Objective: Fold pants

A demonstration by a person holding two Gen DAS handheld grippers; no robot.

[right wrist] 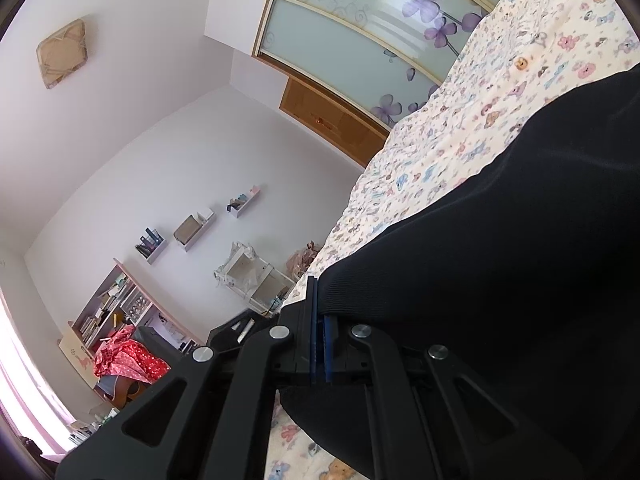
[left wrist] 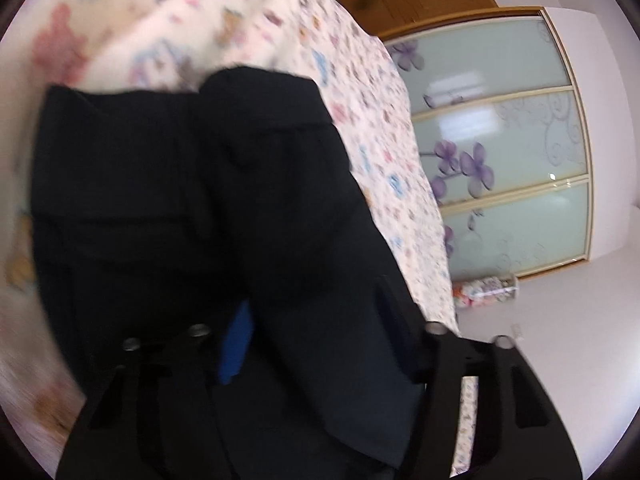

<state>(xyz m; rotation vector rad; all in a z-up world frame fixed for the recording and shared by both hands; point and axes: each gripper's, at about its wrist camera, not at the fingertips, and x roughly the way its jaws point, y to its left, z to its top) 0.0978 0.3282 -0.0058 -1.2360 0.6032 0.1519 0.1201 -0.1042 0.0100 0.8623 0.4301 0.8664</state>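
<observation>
**Black pants draped over both grippers on a printed bedsheet**

Black pants (left wrist: 192, 200) lie bunched on a cream bedsheet (left wrist: 280, 28) printed with small bears and flowers. In the left wrist view, which is blurred, the dark fabric fills the near and middle ground, with a thick fold running between the two arms of the left gripper (left wrist: 320, 340). Its jaws stand partly apart around that fold; one blue pad (left wrist: 236, 344) shows on the left side, the other is hidden by cloth, so I cannot tell whether the pads press on it.

In the right wrist view, the right gripper (right wrist: 320, 332) has its blue pads drawn together, pinching a ribbed edge of the pants (right wrist: 500, 260). From there the fabric spreads to the right and far across the bedsheet (right wrist: 460, 120).

Beyond the bed stands a wardrobe (right wrist: 360, 28) with frosted sliding doors bearing purple flowers. Against the far white wall are small shelves (right wrist: 192, 232) and a bookcase (right wrist: 112, 308).
</observation>
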